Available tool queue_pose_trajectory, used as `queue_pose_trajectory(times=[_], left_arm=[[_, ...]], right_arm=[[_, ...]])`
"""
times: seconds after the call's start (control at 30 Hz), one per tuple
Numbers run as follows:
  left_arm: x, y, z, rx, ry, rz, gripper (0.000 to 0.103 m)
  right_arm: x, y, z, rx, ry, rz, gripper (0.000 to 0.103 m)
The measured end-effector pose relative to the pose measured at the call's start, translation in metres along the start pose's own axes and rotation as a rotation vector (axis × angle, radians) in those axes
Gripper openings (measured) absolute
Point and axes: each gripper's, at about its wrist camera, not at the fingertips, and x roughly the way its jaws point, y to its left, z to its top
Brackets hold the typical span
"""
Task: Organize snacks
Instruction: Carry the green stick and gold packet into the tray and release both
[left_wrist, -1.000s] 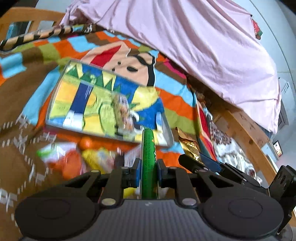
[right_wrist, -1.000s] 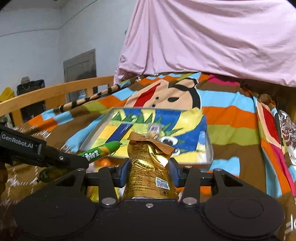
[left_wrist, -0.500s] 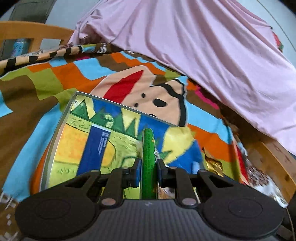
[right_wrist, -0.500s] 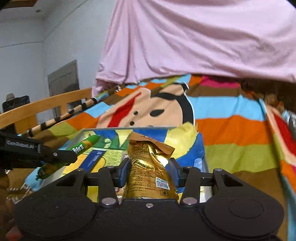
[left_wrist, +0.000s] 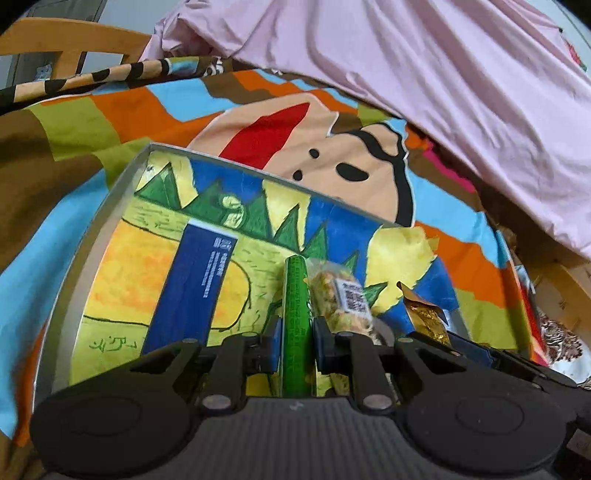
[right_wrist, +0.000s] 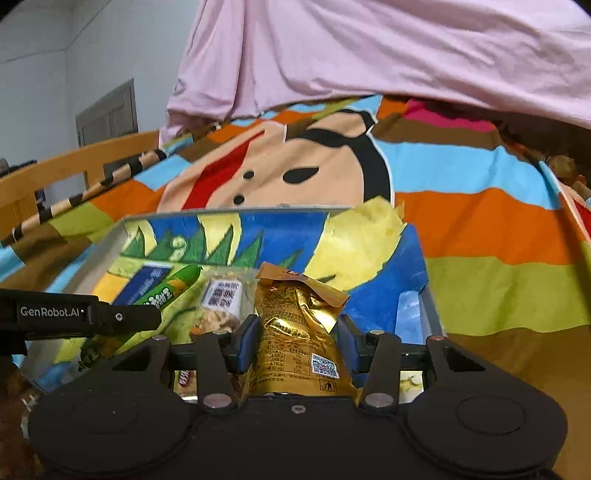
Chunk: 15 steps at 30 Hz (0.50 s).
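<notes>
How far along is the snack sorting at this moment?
Done: a blue packet and a clear snack bag already lie in the tray. In hand: the left gripper holds a green stick, the right gripper a gold pouch, both over the tray. Left: setting these down.

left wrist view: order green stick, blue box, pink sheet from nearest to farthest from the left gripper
1. green stick, clamped in the left gripper
2. blue box, lying in the tray left of it
3. pink sheet, beyond the tray at the top

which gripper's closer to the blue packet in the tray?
Left. The left gripper, shut on the green stick, is right beside the blue packet; the right gripper, holding the gold packet, is farther off.
</notes>
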Motion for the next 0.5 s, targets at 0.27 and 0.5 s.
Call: queue_pose_trajectory(times=[0.27, 0.5], left_arm=[[0.012, 0.006, -0.001, -0.012, 0.07, 0.038, 0.019], [0.007, 0.005, 0.001, -0.019, 0.048, 0.031, 0.035]], right_arm=[[0.012, 0.0, -0.005, 0.001, 0.031, -0.008, 0.05], [0.014, -0.001, -0.005, -0.006, 0.054, -0.014, 0.056]])
